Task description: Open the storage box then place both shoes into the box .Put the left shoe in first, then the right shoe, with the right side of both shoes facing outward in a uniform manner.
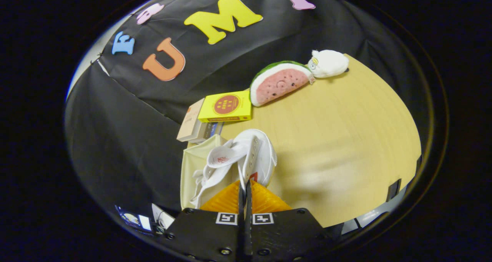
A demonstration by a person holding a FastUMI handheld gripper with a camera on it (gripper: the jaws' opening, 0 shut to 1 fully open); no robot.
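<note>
Pinched almost together, the gripper's [244, 185] orange fingers clamp the collar of a white shoe [250, 158], lifted over the cream storage box [192, 166] at the table's [346, 139] edge. Carrying a shoe to the box seems the step; next it must lower in, right side outward. Beyond lie small boxes [225, 107] and plush toys [280, 81].

The hand-held gripper [244, 189] has orange ribbed fingers [226, 198] on black plates, each plate bearing a small black-and-white square marker. Pinched between the fingers is a white shoe [250, 156] with a faint red print on its insole and a red tab near the fingertips. Beside it is a cream storage box [192, 169]. Beyond, on the pale yellow wood-grain worktop [346, 139]: a yellow carton [226, 106] with a dark red round emblem, a beige carton [190, 120], a pink watermelon plush [280, 82] with white and green rind and dark seeds, and a white plush [328, 63]
</note>
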